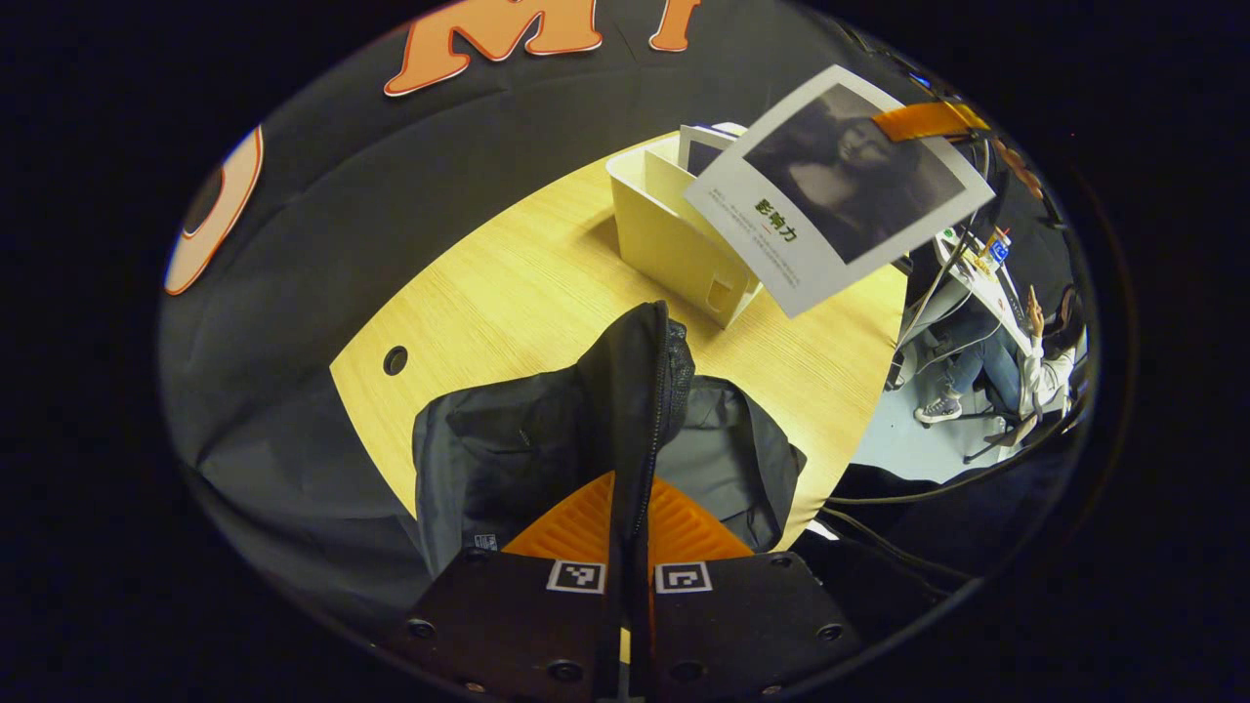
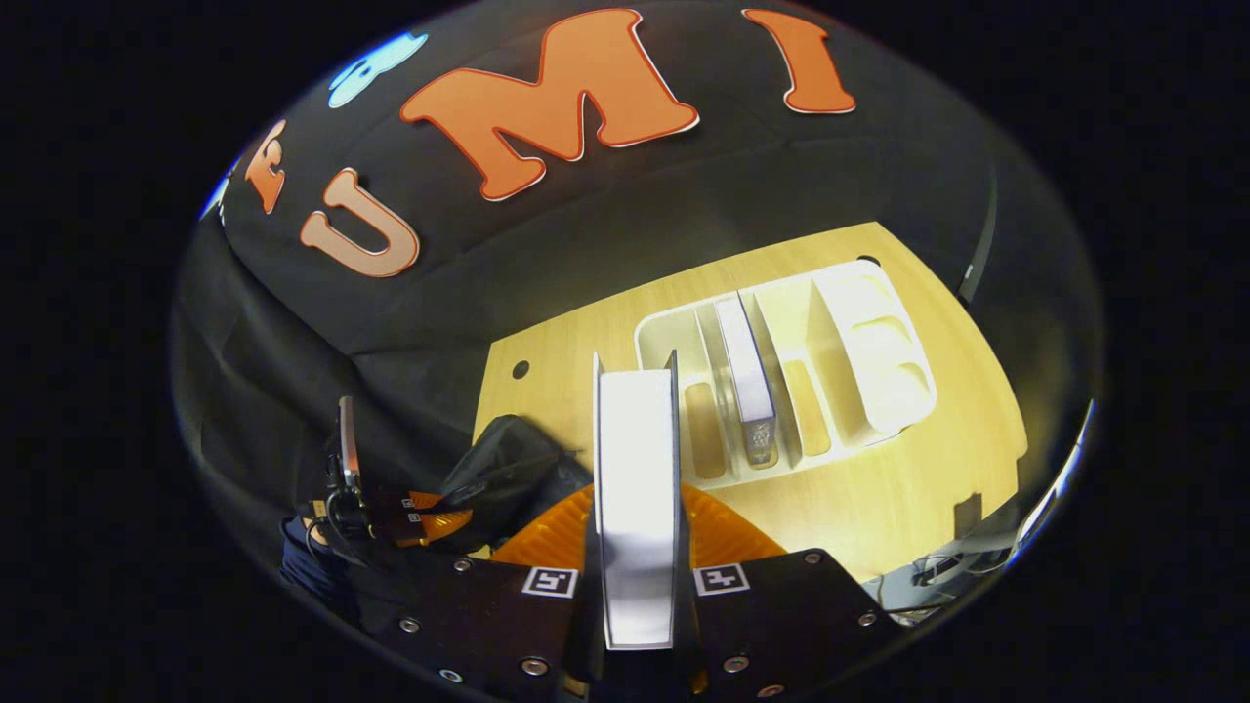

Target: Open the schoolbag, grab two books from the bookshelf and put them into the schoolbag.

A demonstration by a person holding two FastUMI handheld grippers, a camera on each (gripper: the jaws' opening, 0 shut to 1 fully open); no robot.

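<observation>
In the left gripper view, my left gripper point(image 1: 630, 488) is squeezed tight on the black schoolbag point(image 1: 547, 439). Both my fingers press on a fold of its cloth, right by the zipper, and that fold stands up between them. The rest of the bag lies on the wooden table point(image 1: 508, 283), near the edge close to me. Behind the bag stands the white bookshelf point(image 1: 674, 244). A book point(image 1: 840, 186) with a dark picture on its pale cover hangs in the air above the shelf, tilted. My right gripper point(image 1: 928, 119) holds it by its top corner. Far off past the table edge, a person point(image 1: 1025, 361) sits in a chair.

In the right gripper view, my right gripper point(image 2: 637, 508) is clamped on that book point(image 2: 637, 488). I see it edge on, with its pale pages standing upright between my 2 fingers. Past it, the white bookshelf point(image 2: 859, 342) sits on the table point(image 2: 879, 498), and 1 more book point(image 2: 747, 376) stands in a slot of it. Down on the left I see the black schoolbag point(image 2: 508, 464) with my left gripper point(image 2: 430, 516) just beside it.
</observation>
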